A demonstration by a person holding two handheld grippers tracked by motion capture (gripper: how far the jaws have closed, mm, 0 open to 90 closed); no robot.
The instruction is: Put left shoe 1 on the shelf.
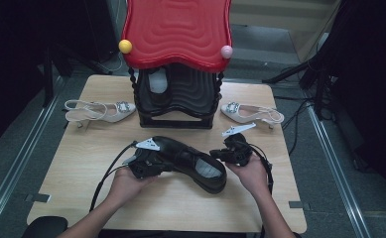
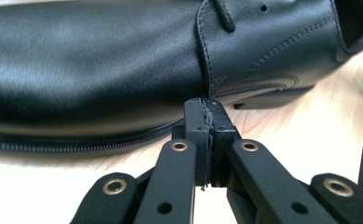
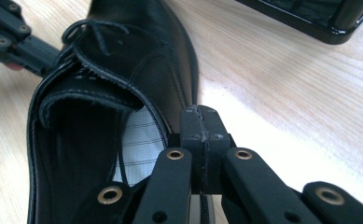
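Observation:
A black leather lace-up shoe (image 1: 193,163) lies on the wooden table (image 1: 81,173) near its front, toe to the left and heel opening to the right. My left gripper (image 1: 157,163) is at the toe end. In the left gripper view its jaws (image 2: 206,105) are shut together, tips against the shoe's side (image 2: 100,60) just above the sole. My right gripper (image 1: 216,155) sits at the heel end. In the right gripper view it (image 3: 200,112) is shut too, tips beside the rim of the shoe's opening (image 3: 90,135). Nothing shows between either pair of jaws.
A black rack (image 1: 175,111) with a red wavy top (image 1: 176,29) stands at the back centre, a shoe (image 1: 157,82) inside it. White slingback heels lie left (image 1: 98,110) and right (image 1: 250,113) of it. Cables trail from both grippers.

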